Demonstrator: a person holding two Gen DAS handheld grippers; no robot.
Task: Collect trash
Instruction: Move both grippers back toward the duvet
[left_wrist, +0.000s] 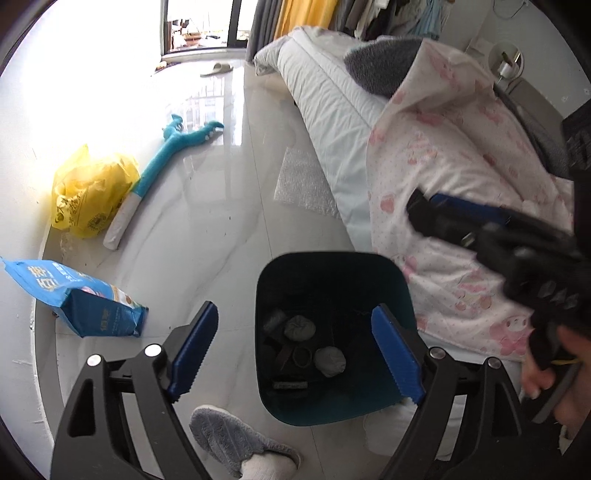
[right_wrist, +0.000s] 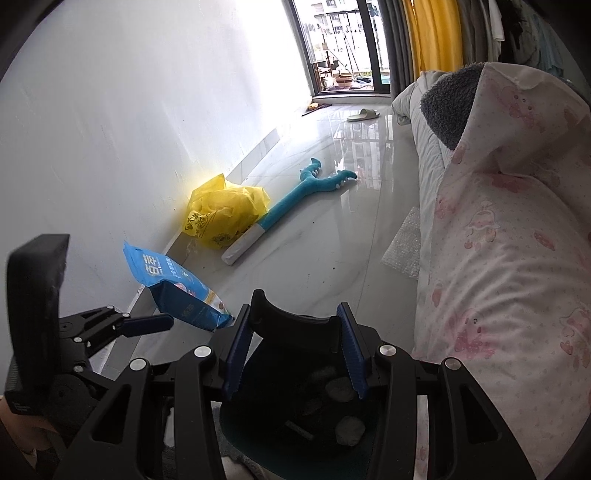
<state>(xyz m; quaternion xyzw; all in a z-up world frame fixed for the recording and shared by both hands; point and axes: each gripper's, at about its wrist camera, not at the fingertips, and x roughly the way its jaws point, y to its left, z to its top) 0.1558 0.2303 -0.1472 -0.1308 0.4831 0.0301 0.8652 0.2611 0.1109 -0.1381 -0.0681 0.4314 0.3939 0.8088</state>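
A dark teal trash bin (left_wrist: 332, 260) stands on the floor by the bed, with several grey crumpled wads (left_wrist: 301, 328) and dark scraps at its bottom. My left gripper (left_wrist: 295, 308) hovers over the bin, open, nothing between its blue pads. In the right wrist view my right gripper (right_wrist: 294, 308) is shut on a curved black piece (right_wrist: 295, 328), held above the bin (right_wrist: 236, 443). The left wrist view shows that gripper (left_wrist: 443, 214) blurred at the right, in a person's hand (left_wrist: 543, 373). The left gripper's finger (right_wrist: 147, 325) shows at the left.
On the floor by the wall lie a blue packet (left_wrist: 74, 299), a yellow plastic bag (left_wrist: 88, 192) and a teal plush toy (left_wrist: 166, 155). Bubble wrap (left_wrist: 303, 184) lies beside the bed with its pink quilt (left_wrist: 461, 166). A grey slipper (left_wrist: 229, 435) is at the bin's near side.
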